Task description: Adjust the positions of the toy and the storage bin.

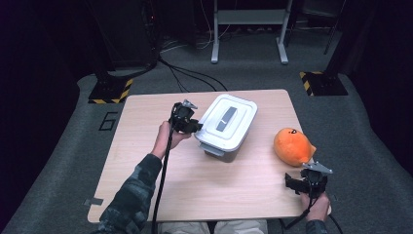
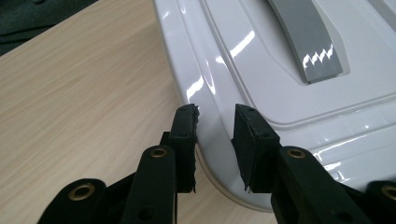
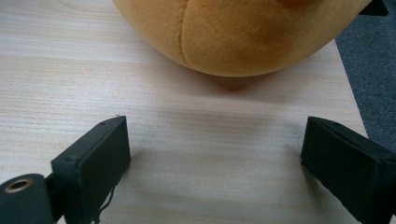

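Between the jaws of the left claw [image 2: 215, 144] runs the rounded rim of the white box lid [image 2: 280, 70], and both pads look pressed against that rim at the corner nearest the person's left hand [image 1: 168, 136]. The white box [image 1: 225, 122] stands on the tabletop [image 1: 160, 190] straight ahead of this claw; in the high view its long axis runs on a slant, from the near-left corner by the claw up toward the far right. A grey handle [image 2: 306, 37] lies flat in a recess along the middle of the lid, following the same long axis and pointing away from the claw. Beyond the gripped corner, on the claw's left side, there is bare wood.

Well apart from the box, at the near right edge of the tabletop, the right claw [image 3: 215, 163] has its jaws spread wide with nothing between them but wood grain. Just ahead of it, close to the jaws but not touching them, sits an orange plush toy [image 3: 233, 32], round and soft, with its seam facing the claw. In the high view the toy [image 1: 292, 146] lies between the right claw [image 1: 304, 183] and the box.
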`<state>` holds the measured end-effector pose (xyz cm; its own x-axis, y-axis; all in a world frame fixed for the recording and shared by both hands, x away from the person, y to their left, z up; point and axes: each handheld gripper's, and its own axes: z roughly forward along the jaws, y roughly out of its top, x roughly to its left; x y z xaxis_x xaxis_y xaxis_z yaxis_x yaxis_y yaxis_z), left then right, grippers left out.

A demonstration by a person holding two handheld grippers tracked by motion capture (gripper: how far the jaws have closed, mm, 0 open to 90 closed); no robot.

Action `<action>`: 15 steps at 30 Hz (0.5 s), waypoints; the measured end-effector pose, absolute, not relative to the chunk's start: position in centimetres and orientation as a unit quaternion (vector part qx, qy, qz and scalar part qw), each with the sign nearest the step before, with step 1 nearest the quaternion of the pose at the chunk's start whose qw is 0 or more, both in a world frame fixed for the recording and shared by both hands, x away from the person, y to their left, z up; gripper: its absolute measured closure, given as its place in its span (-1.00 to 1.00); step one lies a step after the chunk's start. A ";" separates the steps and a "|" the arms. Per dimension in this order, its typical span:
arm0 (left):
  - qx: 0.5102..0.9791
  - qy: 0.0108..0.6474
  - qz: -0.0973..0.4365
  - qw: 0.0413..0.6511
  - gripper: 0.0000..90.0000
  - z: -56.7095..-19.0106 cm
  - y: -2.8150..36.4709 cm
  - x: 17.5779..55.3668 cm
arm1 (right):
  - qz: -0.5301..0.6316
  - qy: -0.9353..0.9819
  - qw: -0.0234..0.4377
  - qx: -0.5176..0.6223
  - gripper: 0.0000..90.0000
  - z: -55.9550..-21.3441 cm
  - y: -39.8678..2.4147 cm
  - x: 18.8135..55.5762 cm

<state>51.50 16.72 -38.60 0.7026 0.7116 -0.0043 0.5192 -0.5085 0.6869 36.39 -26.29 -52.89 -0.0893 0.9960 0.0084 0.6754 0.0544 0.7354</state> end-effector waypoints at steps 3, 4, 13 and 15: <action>0.857 0.359 0.139 0.344 0.54 -38.6 17.4 51.0 | 0.299 0.674 0.269 0.619 -0.83 -52.9 -26.3 36.4; 0.857 0.359 0.139 0.344 0.53 -38.6 17.4 51.0 | 0.299 0.674 0.269 0.619 -0.83 -52.9 -26.3 36.4; 0.857 0.355 0.139 0.346 0.53 -38.6 19.4 49.4 | 0.299 0.674 0.270 0.619 -0.83 -52.9 -26.3 36.4; 0.856 0.356 0.138 0.348 0.54 -38.6 19.8 49.1 | 0.299 0.674 0.270 0.619 -0.83 -52.9 -26.3 36.4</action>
